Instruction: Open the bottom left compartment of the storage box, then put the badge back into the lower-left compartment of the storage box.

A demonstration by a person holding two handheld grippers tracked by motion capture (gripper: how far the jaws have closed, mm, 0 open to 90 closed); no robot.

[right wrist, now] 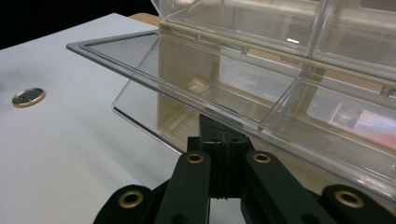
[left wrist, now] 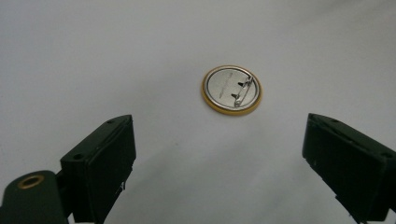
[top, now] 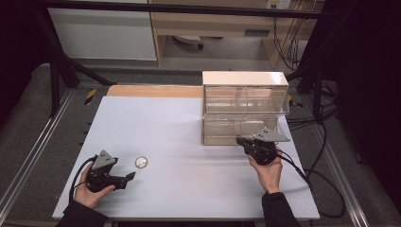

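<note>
One pin badge [left wrist: 231, 90] ahead of left gripper [left wrist: 219, 149].

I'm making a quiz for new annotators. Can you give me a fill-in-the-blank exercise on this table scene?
1. The pin badge lies with its ____ side up, the safety pin showing.
2. The left hand-held gripper has its jaws ____, and the badge lies beyond them, untouched.
3. The right hand-held gripper is shut at the lower drawer of the clear plastic ____.
4. The badge's rim is ____ in colour.

Missing words: back; open; drawer box; yellow
</note>
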